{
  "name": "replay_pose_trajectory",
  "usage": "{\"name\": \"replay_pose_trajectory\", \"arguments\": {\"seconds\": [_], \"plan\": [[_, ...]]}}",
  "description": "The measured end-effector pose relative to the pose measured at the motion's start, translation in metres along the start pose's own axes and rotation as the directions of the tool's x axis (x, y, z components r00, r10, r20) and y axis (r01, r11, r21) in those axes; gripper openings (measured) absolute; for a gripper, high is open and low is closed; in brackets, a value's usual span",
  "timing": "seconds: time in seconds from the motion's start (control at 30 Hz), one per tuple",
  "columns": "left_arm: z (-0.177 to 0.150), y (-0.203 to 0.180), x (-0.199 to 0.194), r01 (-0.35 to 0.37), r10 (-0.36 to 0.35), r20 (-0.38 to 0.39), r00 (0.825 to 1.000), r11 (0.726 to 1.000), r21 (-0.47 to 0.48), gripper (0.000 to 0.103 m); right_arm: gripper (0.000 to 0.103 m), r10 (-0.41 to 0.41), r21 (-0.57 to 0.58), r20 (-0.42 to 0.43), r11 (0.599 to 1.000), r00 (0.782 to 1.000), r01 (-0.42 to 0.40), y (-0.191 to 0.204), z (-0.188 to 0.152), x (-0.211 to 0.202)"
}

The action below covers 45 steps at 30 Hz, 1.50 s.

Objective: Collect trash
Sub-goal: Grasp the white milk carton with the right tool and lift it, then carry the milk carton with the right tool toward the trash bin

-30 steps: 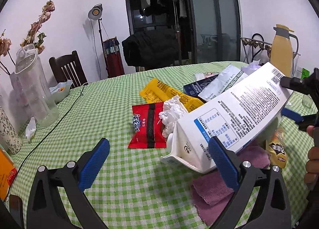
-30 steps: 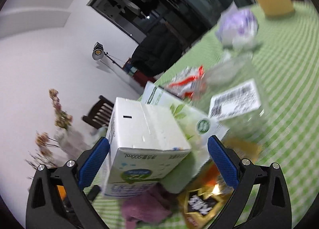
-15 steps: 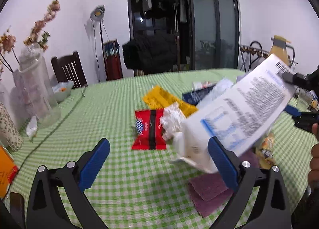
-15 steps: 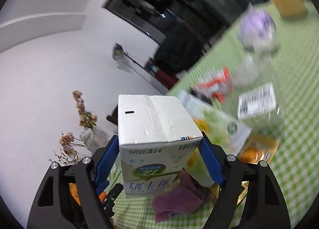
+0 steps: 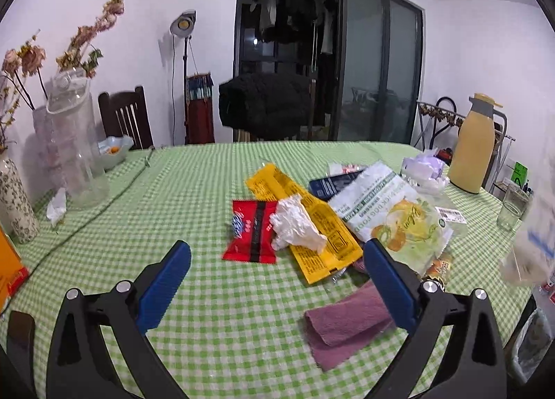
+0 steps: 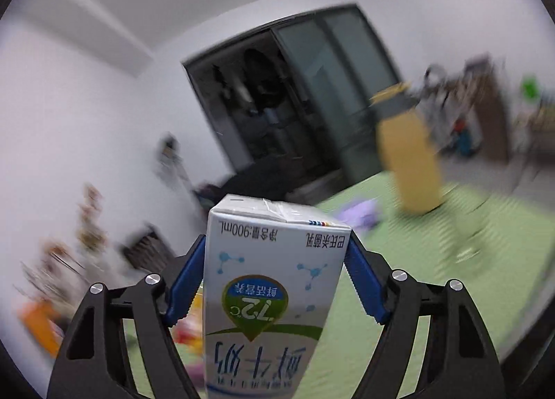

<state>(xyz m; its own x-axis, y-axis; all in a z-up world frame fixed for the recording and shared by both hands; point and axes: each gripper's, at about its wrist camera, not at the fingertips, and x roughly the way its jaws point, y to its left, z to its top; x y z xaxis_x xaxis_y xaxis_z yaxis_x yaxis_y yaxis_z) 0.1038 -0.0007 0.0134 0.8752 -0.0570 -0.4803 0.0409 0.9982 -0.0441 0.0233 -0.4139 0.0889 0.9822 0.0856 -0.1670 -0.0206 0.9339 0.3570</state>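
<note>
Counting one clamped milk carton [image 6: 274, 281]

room behind milk carton [image 6: 270, 295] smeared

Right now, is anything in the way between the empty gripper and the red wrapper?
Nothing visible. The left gripper hangs open above the tablecloth, and only bare cloth lies between it and the red wrapper. The crumpled tissue overlaps the wrapper's right edge.

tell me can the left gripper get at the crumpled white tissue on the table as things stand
Probably yes. The left gripper is open and empty, and the crumpled white tissue lies on top of the yellow wrapper, just beyond its fingertips, with nothing over it. The red wrapper lies close beside it.
</note>
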Motion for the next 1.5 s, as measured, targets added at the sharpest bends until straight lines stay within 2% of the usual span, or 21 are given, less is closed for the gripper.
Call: {"name": "replay_pose_trajectory", "arguments": {"seconds": [0.03,0.1,0.2,0.33,0.47,0.6,0.7,0.9,1.07,1.13,1.3,1.4,1.5], "plan": [[-0.001,-0.002,0.003,0.001,-0.001,-0.011,1.000,1.000,-0.002,0.097,0.074,-0.067,-0.062,-0.002,0.996,0.998,0.067,0.001,-0.003,-0.001],[-0.002,-0.010,0.010,0.006,-0.006,-0.034,0.999,1.000,0.000,0.097,0.074,-0.139,-0.148,-0.007,0.980,0.990,0.136,0.001,-0.013,0.000],[-0.006,-0.020,0.013,0.017,-0.016,-0.049,0.999,1.000,0.016,0.097,0.074,-0.172,-0.207,-0.014,0.964,0.985,0.165,0.002,-0.027,0.000],[-0.011,-0.025,0.013,0.015,-0.012,-0.053,0.999,0.999,0.046,0.097,0.074,-0.164,-0.263,0.013,0.951,0.986,0.161,0.010,-0.044,0.005],[-0.015,-0.022,0.014,0.018,-0.015,-0.071,0.997,0.999,0.034,0.097,0.074,-0.144,-0.277,0.030,0.950,0.989,0.147,0.019,-0.042,0.008],[-0.016,-0.024,0.013,0.035,-0.033,-0.076,0.997,0.999,0.025,0.097,0.074,-0.133,-0.277,0.082,0.949,0.988,0.150,0.024,-0.032,0.005],[-0.020,-0.032,0.011,0.055,-0.050,-0.082,0.995,0.997,0.050,0.097,0.074,-0.133,-0.285,0.085,0.946,0.987,0.152,0.028,-0.034,0.006],[-0.032,-0.046,0.011,0.083,-0.073,-0.109,0.991,0.992,0.090,0.097,0.074,-0.093,-0.326,0.104,0.937,0.990,0.122,0.033,-0.056,-0.019],[-0.039,-0.054,0.012,0.105,-0.091,-0.131,0.987,0.989,0.107,0.097,0.074,-0.078,-0.317,0.061,0.944,0.995,0.094,0.030,-0.057,-0.040],[-0.041,-0.058,0.014,0.113,-0.097,-0.140,0.985,0.987,0.112,0.097,0.074,-0.059,-0.296,0.006,0.953,0.998,0.058,0.025,-0.053,-0.036],[-0.043,-0.067,0.019,0.128,-0.106,-0.161,0.981,0.983,0.129,0.097,0.073,-0.013,-0.136,-0.115,0.991,0.993,-0.002,-0.007,-0.046,-0.017],[-0.044,-0.069,0.019,0.128,-0.105,-0.162,0.981,0.982,0.140,0.097,0.071,-0.011,-0.105,-0.122,0.994,0.992,-0.002,-0.012,-0.044,-0.017],[-0.044,-0.068,0.021,0.129,-0.105,-0.167,0.980,0.982,0.137,0.097,0.070,-0.046,-0.117,-0.079,0.992,0.996,0.036,-0.008,-0.042,-0.026]]}}
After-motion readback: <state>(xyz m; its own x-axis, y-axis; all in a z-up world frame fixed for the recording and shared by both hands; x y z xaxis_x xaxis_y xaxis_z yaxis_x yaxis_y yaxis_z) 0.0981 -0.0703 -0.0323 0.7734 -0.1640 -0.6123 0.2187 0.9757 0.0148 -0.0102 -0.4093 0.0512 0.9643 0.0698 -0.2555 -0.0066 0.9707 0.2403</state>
